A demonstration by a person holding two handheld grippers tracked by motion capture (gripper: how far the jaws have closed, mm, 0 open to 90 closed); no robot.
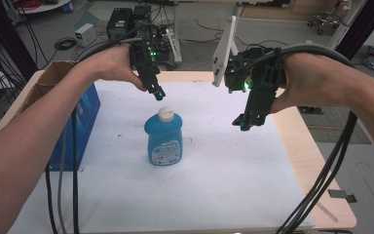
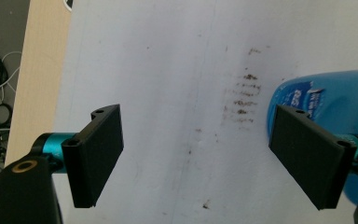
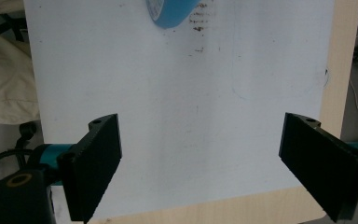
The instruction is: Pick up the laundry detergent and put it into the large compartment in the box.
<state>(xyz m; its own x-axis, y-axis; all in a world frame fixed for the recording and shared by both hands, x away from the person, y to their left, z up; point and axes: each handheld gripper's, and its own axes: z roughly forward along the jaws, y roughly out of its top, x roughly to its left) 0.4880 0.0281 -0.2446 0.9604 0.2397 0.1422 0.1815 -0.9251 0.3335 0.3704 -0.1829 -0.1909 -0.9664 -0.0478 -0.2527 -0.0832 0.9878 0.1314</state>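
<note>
High view, near to far. A white sheet covers the table. Near its centre stands a blue bottle, upright, with a white cap. At about 9 o'clock from the bottle, at the sheet's left edge, sits a blue box. The right gripper hangs above the sheet at roughly 3 o'clock from the bottle, well apart from it. The left gripper hovers just above the cap at 12 o'clock, not touching it.

Left gripper view: jaws spread wide, nothing between them; the bottle's blue body lies behind the right-hand jaw.

Right gripper view: jaws spread wide over bare sheet, holding nothing; the bottle's base appears at 12 o'clock.
</note>
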